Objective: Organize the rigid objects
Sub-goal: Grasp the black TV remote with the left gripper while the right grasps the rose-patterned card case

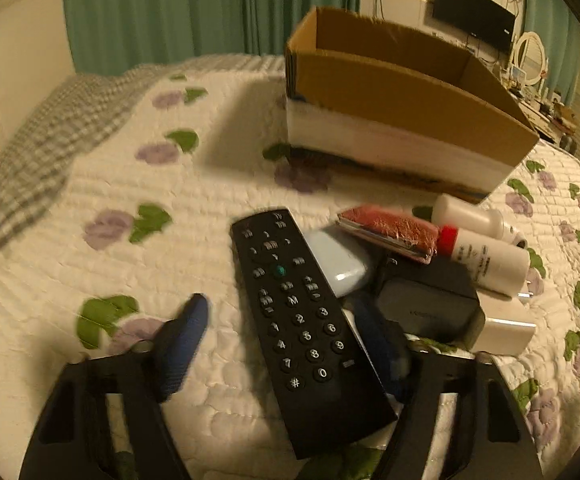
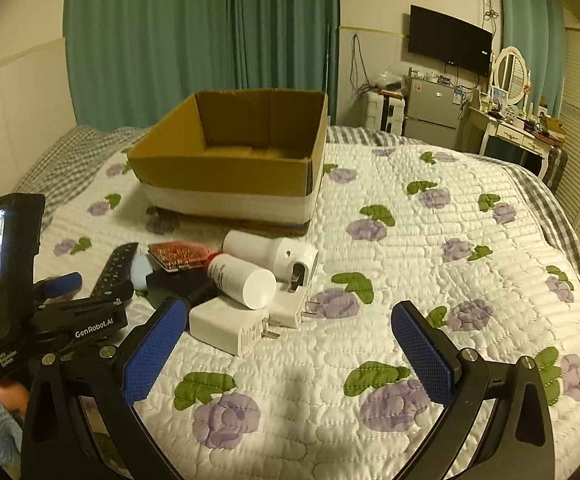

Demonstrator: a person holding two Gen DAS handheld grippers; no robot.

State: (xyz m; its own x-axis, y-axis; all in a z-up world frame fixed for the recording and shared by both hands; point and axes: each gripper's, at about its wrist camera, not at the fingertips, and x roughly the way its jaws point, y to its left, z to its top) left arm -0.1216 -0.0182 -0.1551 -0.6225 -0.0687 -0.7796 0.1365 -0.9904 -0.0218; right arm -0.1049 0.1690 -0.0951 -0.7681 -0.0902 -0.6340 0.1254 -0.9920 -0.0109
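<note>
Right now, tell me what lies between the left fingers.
The black remote lies lengthwise between the left gripper's fingers, seen in the left wrist view; whether they touch it is unclear.

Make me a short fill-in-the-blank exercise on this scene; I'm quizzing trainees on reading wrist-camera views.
1. The black remote control lies between the fingers of the ____ gripper.
2. The cardboard box on the bed is ____ inside.
3. The quilt is printed with ____ flowers and green leaves.
4. The right gripper holds ____.

Missing words: left; empty; purple; nothing
</note>
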